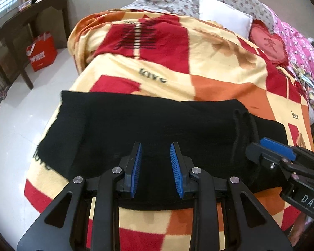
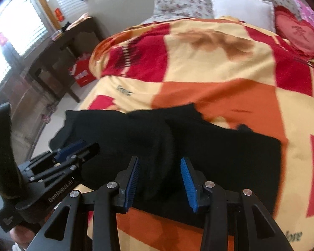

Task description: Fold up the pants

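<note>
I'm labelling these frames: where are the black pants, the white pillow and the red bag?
black pants (image 1: 148, 125), left wrist view, middle of the fabric
white pillow (image 2: 243, 8), right wrist view, its face
red bag (image 1: 43, 51), left wrist view, front panel

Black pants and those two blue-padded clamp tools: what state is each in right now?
Black fabric pants: lying across the checkered blanket, bunched ridge near the middle, not neatly folded.
Left gripper: open, over the pants, holding nothing.
Right gripper: open, over the pants, holding nothing.
Red, orange and cream checkered blanket: spread over the bed, rumpled at the far end.
</note>
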The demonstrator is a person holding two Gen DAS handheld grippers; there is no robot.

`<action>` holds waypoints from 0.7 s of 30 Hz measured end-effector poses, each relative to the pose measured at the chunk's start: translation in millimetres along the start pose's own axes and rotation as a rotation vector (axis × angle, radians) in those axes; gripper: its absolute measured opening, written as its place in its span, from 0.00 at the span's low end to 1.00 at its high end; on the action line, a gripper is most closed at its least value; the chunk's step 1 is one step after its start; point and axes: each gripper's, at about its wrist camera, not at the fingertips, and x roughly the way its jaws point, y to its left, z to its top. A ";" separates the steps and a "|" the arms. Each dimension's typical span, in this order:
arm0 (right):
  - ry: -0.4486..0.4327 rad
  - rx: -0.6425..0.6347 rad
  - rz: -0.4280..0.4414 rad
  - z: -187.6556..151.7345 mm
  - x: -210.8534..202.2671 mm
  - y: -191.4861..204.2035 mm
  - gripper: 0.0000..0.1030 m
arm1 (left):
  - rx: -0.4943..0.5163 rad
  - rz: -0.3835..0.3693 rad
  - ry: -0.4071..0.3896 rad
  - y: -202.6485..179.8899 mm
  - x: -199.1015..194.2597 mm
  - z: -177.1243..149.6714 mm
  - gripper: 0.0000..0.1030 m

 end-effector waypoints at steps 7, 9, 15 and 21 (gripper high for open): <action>0.039 -0.100 0.014 17.0 28.4 36.6 0.42 | -0.072 0.017 0.014 30.9 -4.7 -4.3 0.35; 0.050 -0.114 -0.001 20.5 36.6 45.6 0.42 | -0.091 0.027 0.015 38.9 -6.0 -5.0 0.35; 0.095 -0.139 0.038 29.0 57.4 67.3 0.42 | -0.123 0.001 0.020 60.0 -15.6 -11.2 0.35; 0.102 -0.241 0.095 46.0 72.8 94.0 0.43 | -0.191 -0.026 -0.005 86.7 -32.6 -23.7 0.57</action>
